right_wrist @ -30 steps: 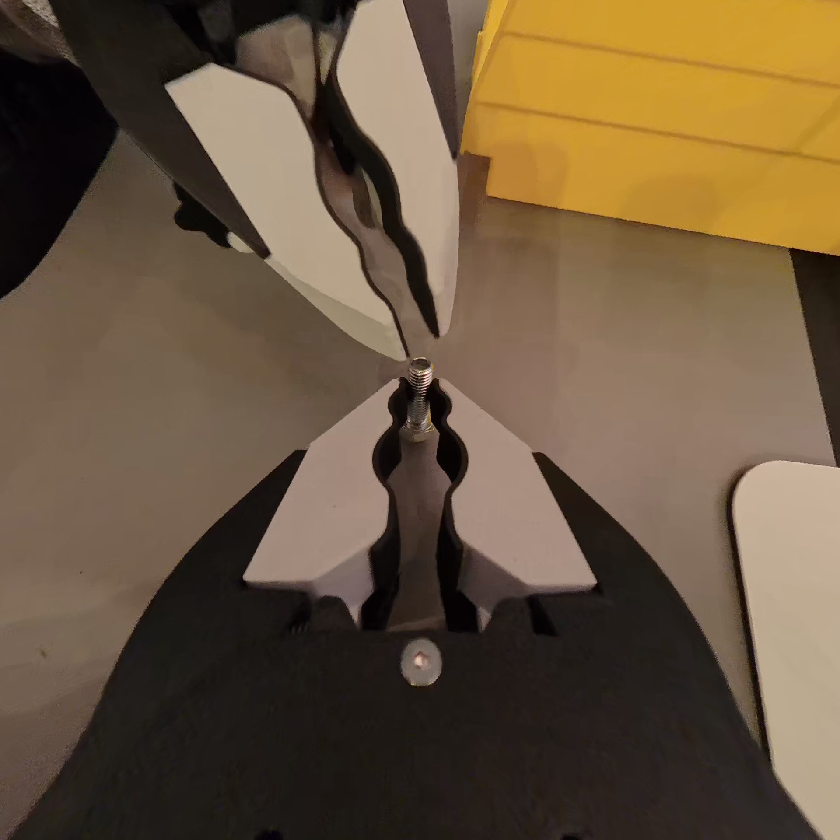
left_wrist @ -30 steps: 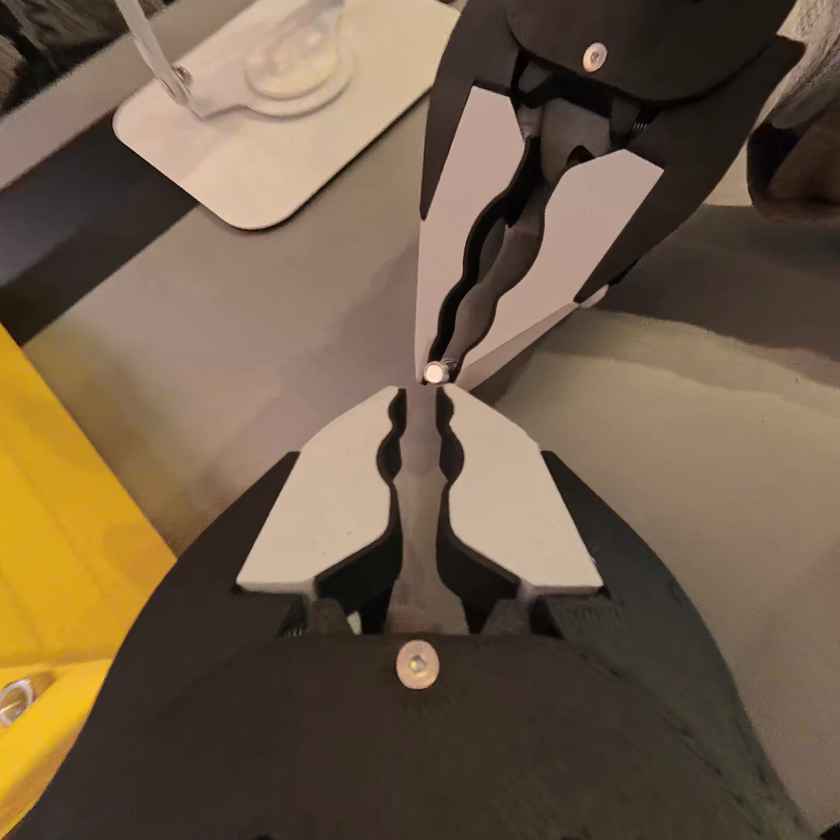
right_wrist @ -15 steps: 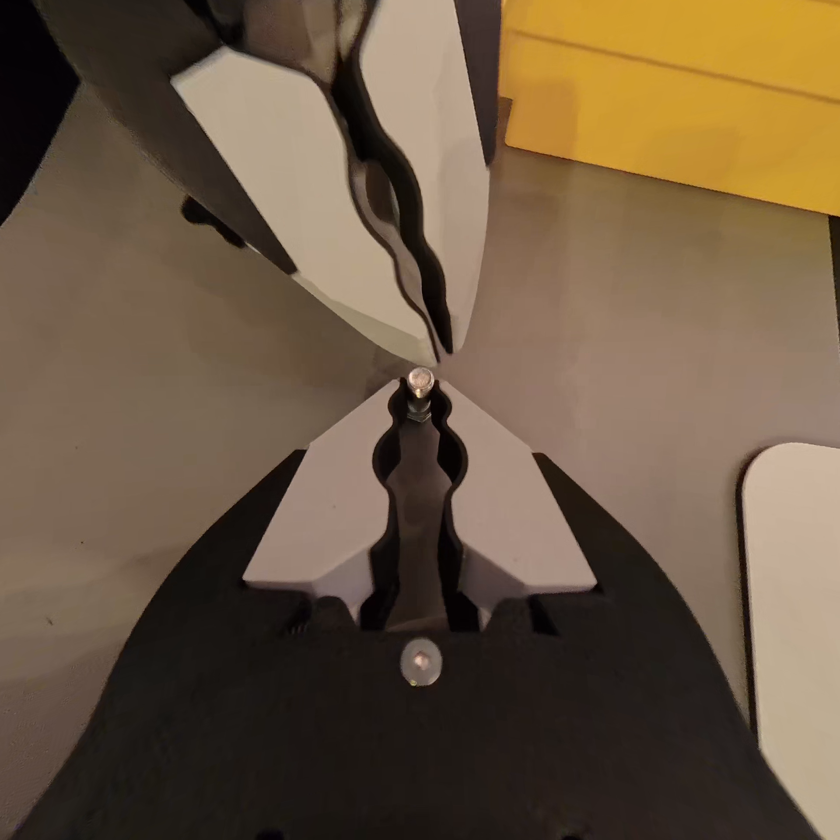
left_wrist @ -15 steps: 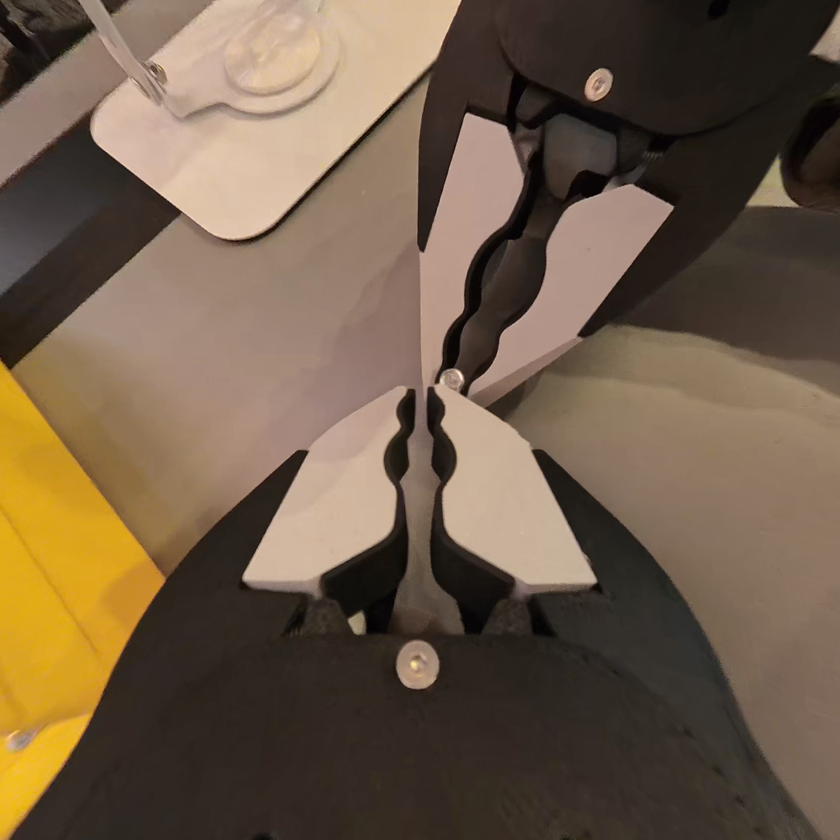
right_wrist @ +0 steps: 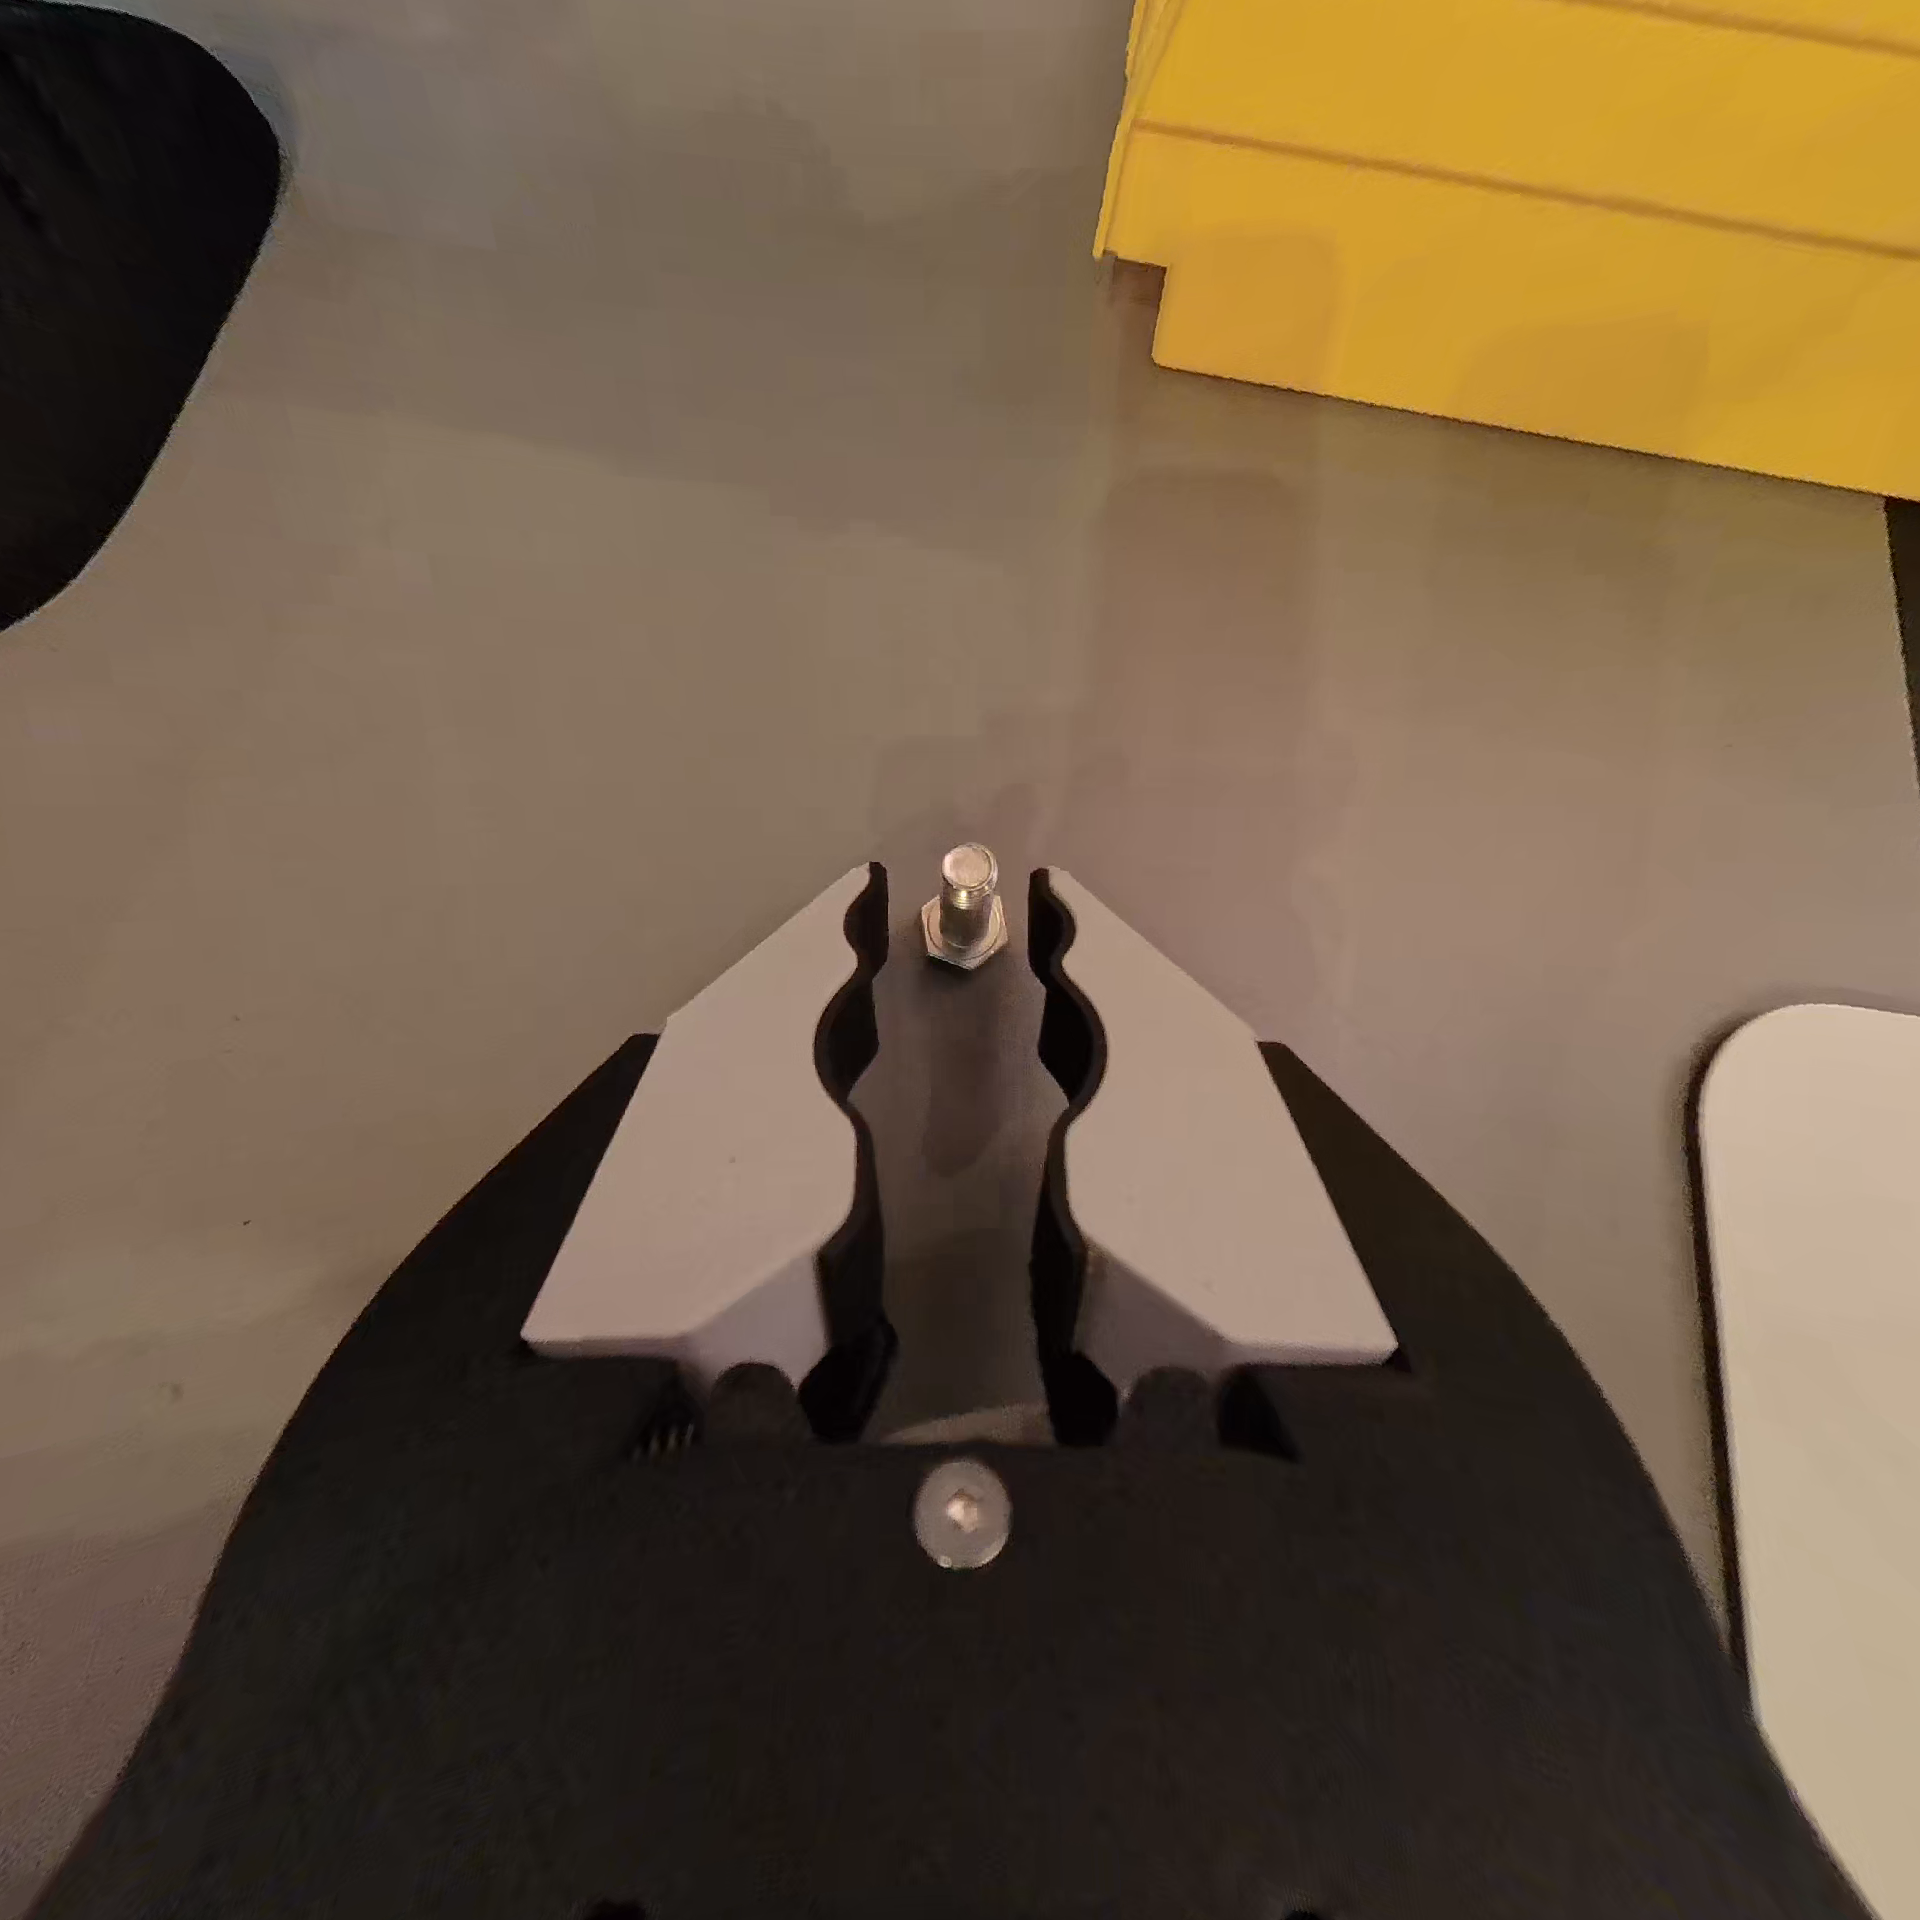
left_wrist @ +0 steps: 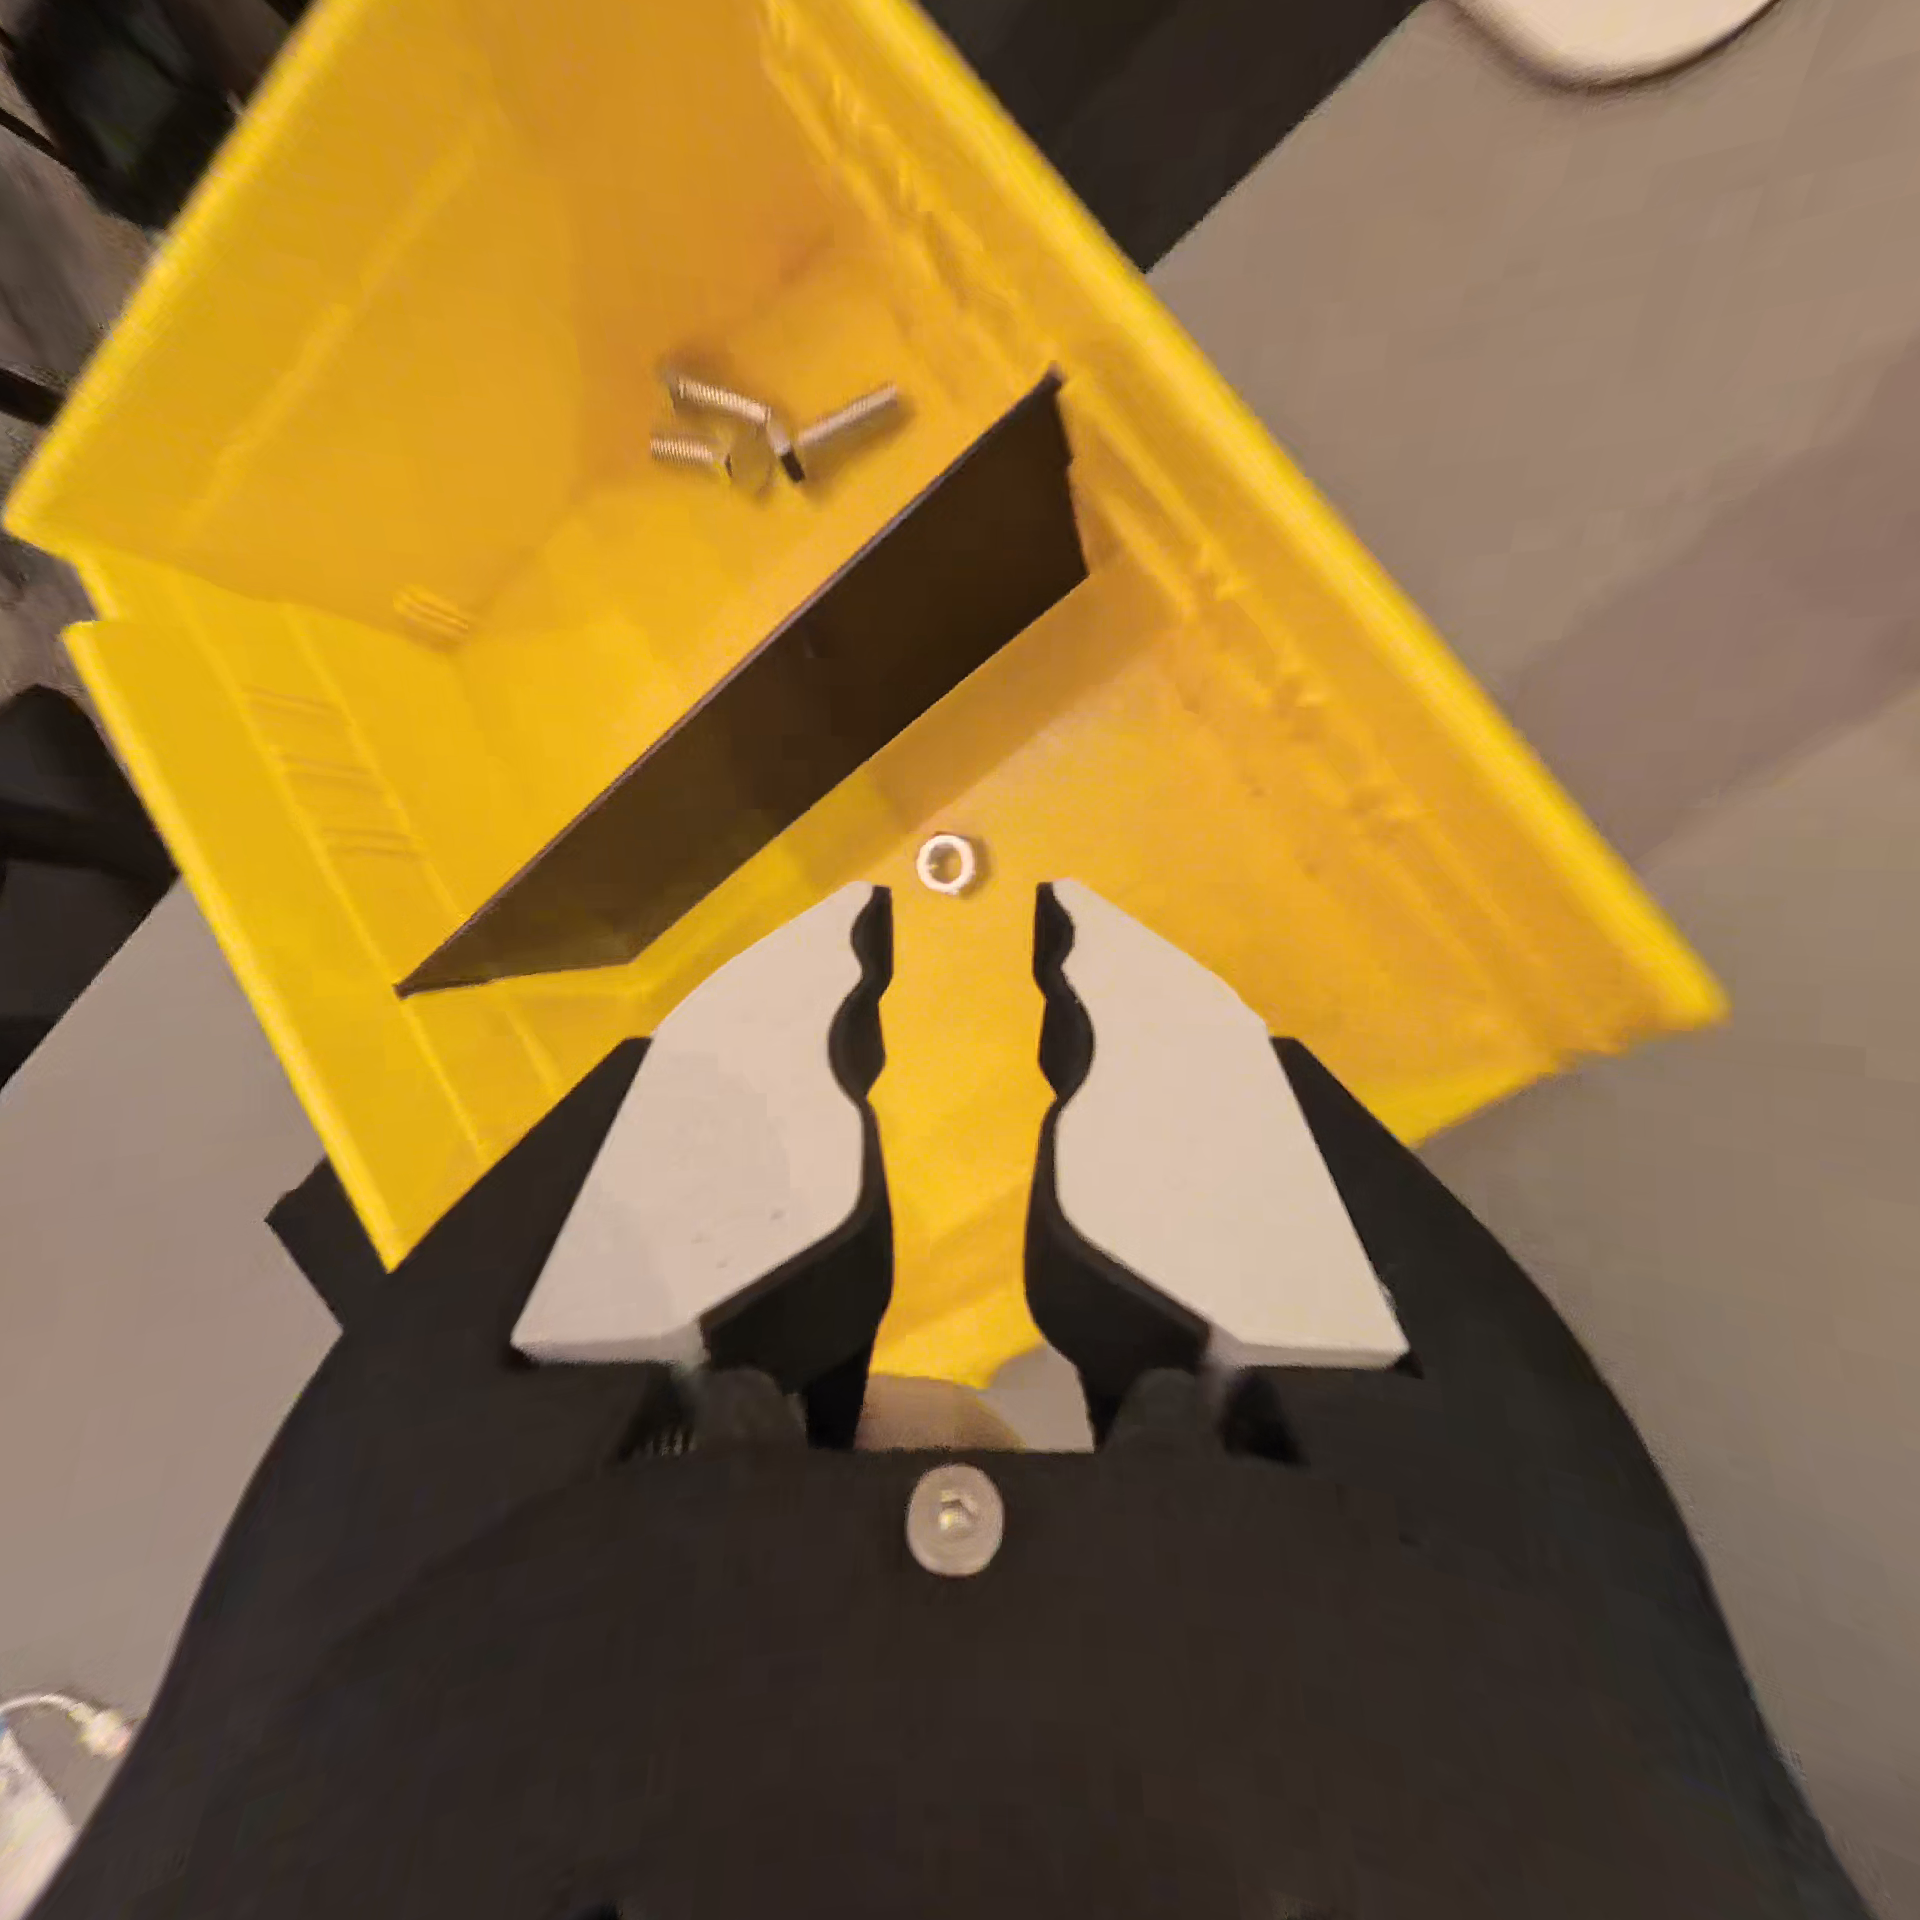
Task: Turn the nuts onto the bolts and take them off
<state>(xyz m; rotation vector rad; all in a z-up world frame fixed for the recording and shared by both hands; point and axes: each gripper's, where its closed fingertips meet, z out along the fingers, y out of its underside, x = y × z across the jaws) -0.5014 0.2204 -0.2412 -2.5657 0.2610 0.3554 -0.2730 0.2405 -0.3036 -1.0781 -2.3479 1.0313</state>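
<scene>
Both jaws open and empty; loose nut in bin on left, bolt with nut on tabletop at right.

Left gripper (left_wrist: 961,904) hangs over the yellow plastic bin (left_wrist: 1299,727), jaws parted moderately, holding nothing. Small silver hex nut (left_wrist: 944,863) lies flat on bin floor just beyond the tips, near black divider plate (left_wrist: 790,717); three threaded steel bolts (left_wrist: 769,431) heaped in the far compartment. Right gripper (right_wrist: 958,904) likewise open, empty. Short silver bolt with hex nut (right_wrist: 964,914) stands on grey tabletop (right_wrist: 623,623), between the tips, touching neither. White mat (right_wrist: 1818,1351) far right. Judgement: parts light, rigid, slick metal, apt to skid or tip; pinch nuts across opposite flats, bolt by its shank.
</scene>
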